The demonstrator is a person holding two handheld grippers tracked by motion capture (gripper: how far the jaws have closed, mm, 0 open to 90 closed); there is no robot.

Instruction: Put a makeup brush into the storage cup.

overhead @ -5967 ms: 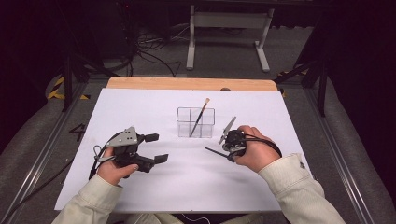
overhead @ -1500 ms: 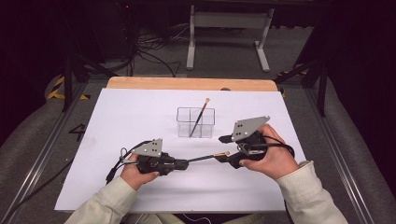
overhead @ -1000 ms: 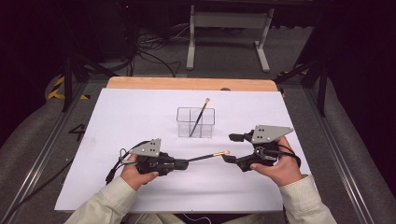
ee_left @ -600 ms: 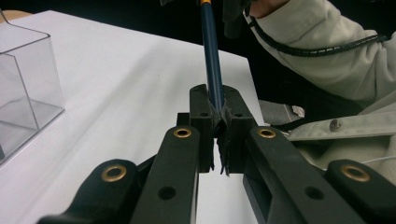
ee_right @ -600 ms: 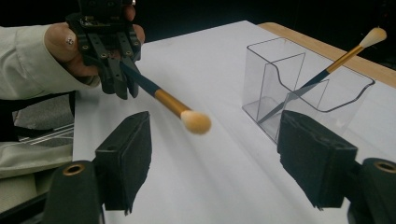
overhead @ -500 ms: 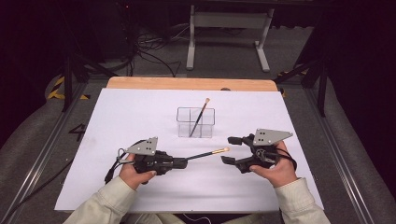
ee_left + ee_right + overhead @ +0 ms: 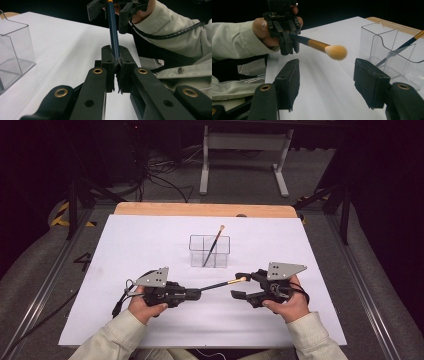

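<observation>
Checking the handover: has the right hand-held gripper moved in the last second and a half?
Yes. The right hand-held gripper let go of the brush and drew back rightward, away from the clear box.

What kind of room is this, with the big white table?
Probably a lab or recording studio, not a home. The white-covered table stands before a dark backdrop, loose black cables lie on the grey floor behind it, and hand-held black grippers, the left gripper and right gripper, pass a gold-banded makeup brush.
</observation>
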